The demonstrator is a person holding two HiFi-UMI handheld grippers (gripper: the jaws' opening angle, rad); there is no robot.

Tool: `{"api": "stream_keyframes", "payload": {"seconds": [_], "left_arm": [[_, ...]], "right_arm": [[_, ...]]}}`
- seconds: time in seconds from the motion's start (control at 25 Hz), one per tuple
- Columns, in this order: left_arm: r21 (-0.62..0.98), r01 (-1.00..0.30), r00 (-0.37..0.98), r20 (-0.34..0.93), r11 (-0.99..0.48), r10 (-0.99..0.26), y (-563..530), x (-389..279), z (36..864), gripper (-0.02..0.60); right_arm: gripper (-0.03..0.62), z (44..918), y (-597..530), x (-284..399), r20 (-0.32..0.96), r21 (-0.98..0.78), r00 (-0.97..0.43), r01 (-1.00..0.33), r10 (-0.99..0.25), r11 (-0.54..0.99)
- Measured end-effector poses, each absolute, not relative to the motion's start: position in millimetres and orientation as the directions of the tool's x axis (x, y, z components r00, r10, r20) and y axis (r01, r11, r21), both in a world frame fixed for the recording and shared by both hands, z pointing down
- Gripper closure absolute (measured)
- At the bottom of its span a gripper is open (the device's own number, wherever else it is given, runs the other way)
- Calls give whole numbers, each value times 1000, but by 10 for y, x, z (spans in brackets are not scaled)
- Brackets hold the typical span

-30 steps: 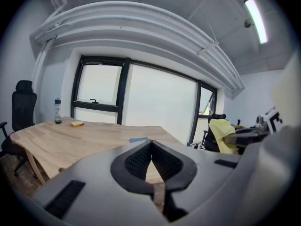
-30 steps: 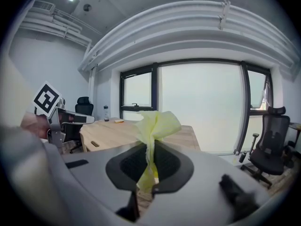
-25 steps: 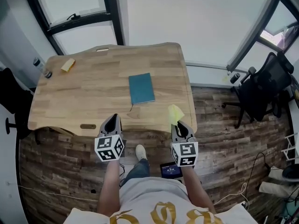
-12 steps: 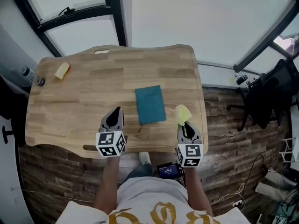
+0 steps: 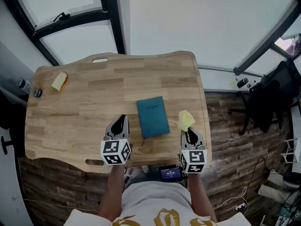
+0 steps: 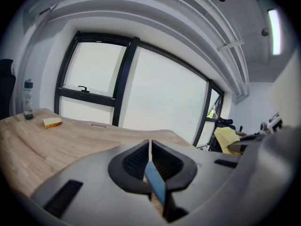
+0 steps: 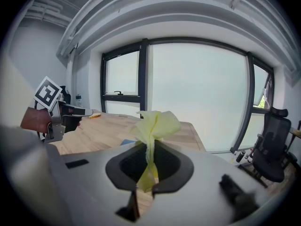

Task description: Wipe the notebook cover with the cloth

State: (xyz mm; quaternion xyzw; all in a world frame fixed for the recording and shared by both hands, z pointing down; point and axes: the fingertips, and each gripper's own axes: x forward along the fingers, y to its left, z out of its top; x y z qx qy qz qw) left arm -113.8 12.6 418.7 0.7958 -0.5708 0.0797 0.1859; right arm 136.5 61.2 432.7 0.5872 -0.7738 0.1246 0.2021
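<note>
Approach step: wiping not yet begun. The right gripper [image 5: 188,132] pinches the cloth [image 5: 186,120]. The left gripper [image 5: 121,122] has its jaws together, holding nothing. The notebook [image 5: 153,117] lies flat on the table [image 5: 80,102] between them (cover untouched). Next, lower the cloth onto the cover.

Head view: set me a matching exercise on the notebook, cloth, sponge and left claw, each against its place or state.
Things:
1. notebook
2. cloth
3. sponge
4. left claw

Places or states:
A. pinched in the right claw
B. shut
C. flat on the table, between the two claws
D. near the table's far left corner

Pairs: 1-C, 2-A, 3-D, 4-B
</note>
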Motion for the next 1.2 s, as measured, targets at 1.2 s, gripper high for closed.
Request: {"api": "stream_keyframes", "payload": {"seconds": [1.2], "left_arm": [[295, -912, 408, 587, -285, -699, -388, -810, 5302, 556]], "right_arm": [[557, 4918, -290, 1068, 542, 4, -316, -926, -779, 378]]}}
